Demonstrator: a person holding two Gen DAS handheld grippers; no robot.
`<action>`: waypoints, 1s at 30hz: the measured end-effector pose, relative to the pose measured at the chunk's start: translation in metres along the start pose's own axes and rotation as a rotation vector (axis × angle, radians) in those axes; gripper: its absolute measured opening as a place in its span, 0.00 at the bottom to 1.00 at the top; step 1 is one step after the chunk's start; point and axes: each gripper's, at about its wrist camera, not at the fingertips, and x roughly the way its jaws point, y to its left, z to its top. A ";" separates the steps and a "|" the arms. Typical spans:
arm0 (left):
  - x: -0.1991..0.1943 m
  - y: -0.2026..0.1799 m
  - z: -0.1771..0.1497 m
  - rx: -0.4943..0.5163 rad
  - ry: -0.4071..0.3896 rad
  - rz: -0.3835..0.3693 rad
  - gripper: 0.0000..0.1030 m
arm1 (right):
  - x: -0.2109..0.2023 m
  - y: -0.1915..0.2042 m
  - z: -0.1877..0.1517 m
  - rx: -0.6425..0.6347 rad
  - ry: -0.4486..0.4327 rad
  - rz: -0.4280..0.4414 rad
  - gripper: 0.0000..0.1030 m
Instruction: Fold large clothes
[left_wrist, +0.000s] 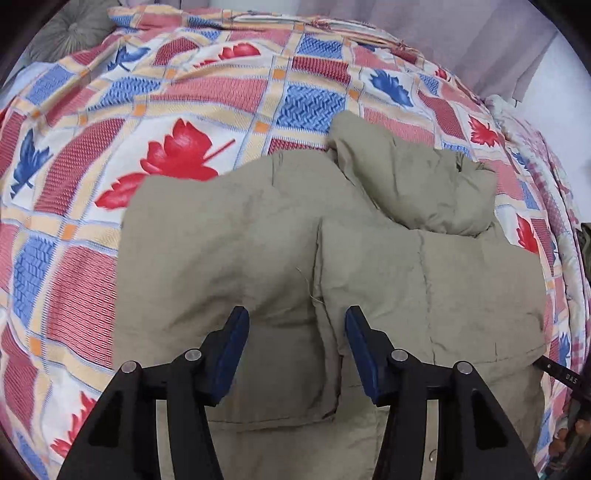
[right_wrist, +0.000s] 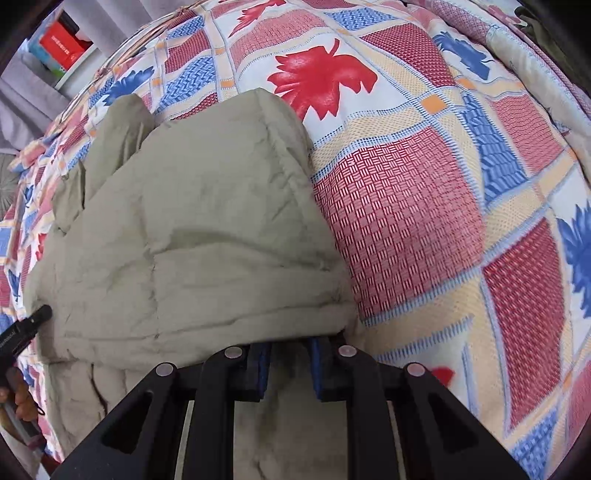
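Note:
A khaki padded jacket (left_wrist: 258, 240) lies folded on a bed quilt (left_wrist: 184, 92) printed with red and blue leaves. Its hood (left_wrist: 424, 184) is bunched at the far right. My left gripper (left_wrist: 295, 328) hovers open over the jacket's near part, its blue pads apart and clear of the cloth. In the right wrist view the jacket (right_wrist: 203, 221) fills the left half. My right gripper (right_wrist: 290, 350) is shut on the jacket's near folded edge, which drapes over the fingertips and hides them. The right gripper's black tip (left_wrist: 554, 369) shows at the jacket's right edge.
The quilt (right_wrist: 406, 203) stretches to the right of the jacket. A grey round cushion (left_wrist: 70, 29) and a curtain (left_wrist: 461, 33) lie beyond the bed. A red box (right_wrist: 62, 44) sits on a shelf. A hand (right_wrist: 18, 398) holds the other gripper (right_wrist: 37, 317) at the left.

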 end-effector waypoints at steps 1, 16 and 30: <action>-0.007 0.003 0.001 0.008 -0.004 -0.006 0.54 | -0.008 0.002 -0.006 -0.015 0.002 -0.009 0.27; 0.006 -0.068 0.003 0.148 -0.023 -0.039 0.54 | -0.038 -0.003 0.053 0.030 -0.144 0.090 0.15; 0.059 -0.051 -0.012 0.147 0.034 0.083 0.54 | 0.043 0.012 0.050 -0.009 -0.055 0.007 0.15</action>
